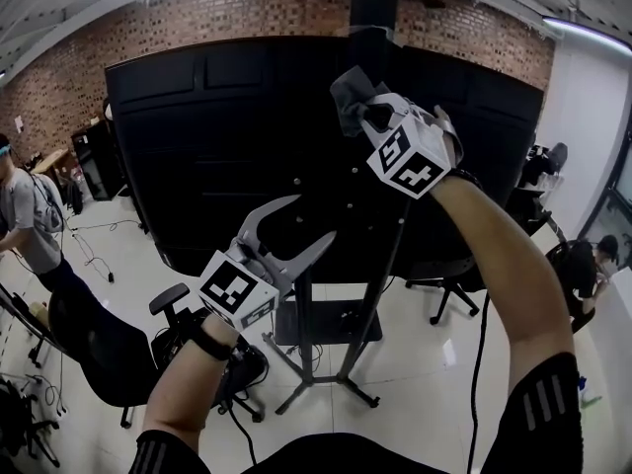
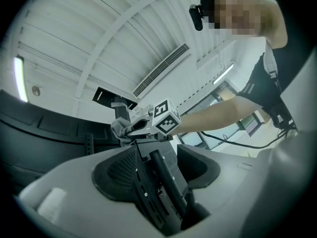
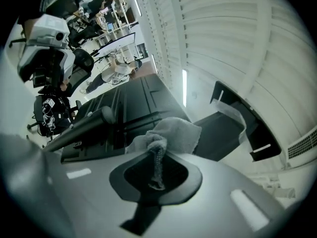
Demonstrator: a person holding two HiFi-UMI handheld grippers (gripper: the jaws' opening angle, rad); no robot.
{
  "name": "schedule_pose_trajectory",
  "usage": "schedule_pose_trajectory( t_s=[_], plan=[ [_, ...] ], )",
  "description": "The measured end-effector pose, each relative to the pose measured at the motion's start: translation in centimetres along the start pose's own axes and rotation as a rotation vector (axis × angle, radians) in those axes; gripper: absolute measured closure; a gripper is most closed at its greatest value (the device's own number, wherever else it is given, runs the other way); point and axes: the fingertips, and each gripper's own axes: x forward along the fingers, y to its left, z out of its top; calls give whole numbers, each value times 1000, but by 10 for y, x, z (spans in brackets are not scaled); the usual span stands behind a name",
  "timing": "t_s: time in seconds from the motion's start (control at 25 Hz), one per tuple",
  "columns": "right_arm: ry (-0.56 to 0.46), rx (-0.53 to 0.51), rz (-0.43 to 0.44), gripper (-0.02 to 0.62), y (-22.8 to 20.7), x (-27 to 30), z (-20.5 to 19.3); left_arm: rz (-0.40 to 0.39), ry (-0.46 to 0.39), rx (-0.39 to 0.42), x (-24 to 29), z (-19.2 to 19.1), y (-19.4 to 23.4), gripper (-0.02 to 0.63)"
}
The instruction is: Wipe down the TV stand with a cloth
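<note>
A big black TV [image 1: 197, 136] shows its back, mounted on a black stand [image 1: 301, 314] with splayed legs on the white floor. My right gripper [image 1: 360, 112] is raised in front of the upper back panel, shut on a grey cloth [image 1: 349, 89]. In the right gripper view the cloth [image 3: 173, 135] bunches out past the shut jaws by the panel's edge. My left gripper [image 1: 314, 221] is lower, near the stand's post, with its jaws open. In the left gripper view the stand's black bars [image 2: 166, 182] run through the gap between the pads; whether they touch is unclear. The right gripper [image 2: 130, 129] and cloth [image 2: 118, 128] show above.
A brick wall [image 1: 247, 13] rises behind the TV. Black office chairs stand at the lower left [image 1: 109, 354] and behind the stand [image 1: 449, 284]. A person [image 1: 25, 215] is at the left, another [image 1: 592, 265] at the right. Cables [image 1: 89, 255] trail over the floor.
</note>
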Motion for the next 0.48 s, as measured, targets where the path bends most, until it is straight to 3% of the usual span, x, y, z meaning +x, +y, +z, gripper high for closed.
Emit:
schedule_pose_trajectory(
  t_s=[0.12,0.28,0.48],
  plan=[
    [25,-57,24,574,26,3,-9,10,10,-28,-4,-13,-3,342],
    [85,-316,33,574,65,9,-22,10,27,-50,-9,-34,-10,342],
    [105,-365,73,575,103,11,-31,14,53,-89,-14,-53,-17,342]
  ],
)
